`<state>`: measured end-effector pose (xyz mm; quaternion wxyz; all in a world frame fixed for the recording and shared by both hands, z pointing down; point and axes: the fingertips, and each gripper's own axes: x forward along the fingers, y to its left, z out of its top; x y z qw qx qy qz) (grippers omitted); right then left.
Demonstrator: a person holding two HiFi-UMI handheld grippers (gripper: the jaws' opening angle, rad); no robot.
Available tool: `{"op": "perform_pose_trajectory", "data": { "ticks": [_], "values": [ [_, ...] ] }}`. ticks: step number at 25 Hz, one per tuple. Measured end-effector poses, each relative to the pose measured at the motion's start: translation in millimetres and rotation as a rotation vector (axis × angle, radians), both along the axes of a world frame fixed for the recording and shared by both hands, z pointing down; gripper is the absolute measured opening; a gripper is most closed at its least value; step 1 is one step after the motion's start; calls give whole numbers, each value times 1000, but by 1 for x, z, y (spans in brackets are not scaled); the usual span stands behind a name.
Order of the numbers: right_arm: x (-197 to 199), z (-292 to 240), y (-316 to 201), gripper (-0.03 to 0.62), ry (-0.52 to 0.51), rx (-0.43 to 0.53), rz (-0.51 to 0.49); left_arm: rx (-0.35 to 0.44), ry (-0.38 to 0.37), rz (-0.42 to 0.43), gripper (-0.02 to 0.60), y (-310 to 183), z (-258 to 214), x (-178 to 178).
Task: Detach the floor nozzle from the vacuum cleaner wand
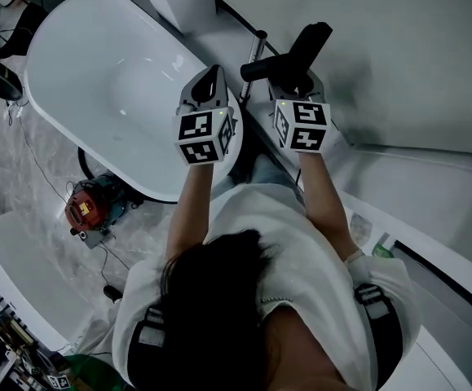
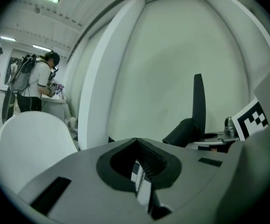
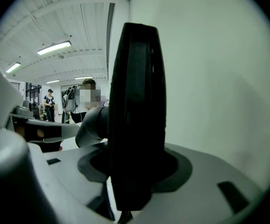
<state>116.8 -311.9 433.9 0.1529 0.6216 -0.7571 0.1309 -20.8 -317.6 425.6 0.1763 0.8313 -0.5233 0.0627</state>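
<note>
Ahead of your left gripper (image 1: 212,75): open air, then the white wall panel (image 2: 181,69) closes the way.
Left of it: the bathtub (image 1: 72,47) rim lies just below; there is room above the bowl.
Between your grippers: the wand (image 1: 257,54) stands in the narrow gap.
Inside your right gripper (image 1: 302,78): the black nozzle (image 3: 137,111) fills the jaws.
Right of it: bare wall, nothing in the way.

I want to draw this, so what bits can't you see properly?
Head view: the lower end of the thin silver wand, behind the left gripper.
Right gripper view: the middle of the room, blocked by the black plastic floor nozzle in the right gripper.
Head view: the red machine on the floor, partly under the white oval bathtub.
</note>
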Motion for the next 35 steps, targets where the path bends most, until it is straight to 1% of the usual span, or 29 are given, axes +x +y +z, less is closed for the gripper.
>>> {"op": "perform_pose_trajectory", "data": {
  "ticks": [7,10,12,15,18,23,27,35],
  "values": [
    [-5,-2,5,224,25,-9,-7,9,-28,-10,3,5,-2,1],
    [-9,-11,4,224,35,7,-16,9,-42,-6,2,5,-4,1],
    [-12,-19,3,224,62,25,-17,13,-43,-8,3,4,-8,0],
    [-19,-22,9,224,104,25,-14,5,-30,-26,3,9,-12,-7],
    [-26,-28,12,224,115,35,-20,15,-40,-44,2,11,-17,-13],
    [-25,-35,21,224,134,42,-17,13,-50,-62,3,19,-18,-16],
    [-24,-33,28,224,133,32,-19,5,-65,-60,3,24,-19,-13],
    [-12,-29,43,224,143,36,-6,-5,-61,-37,3,37,-16,8]
  ]
}}
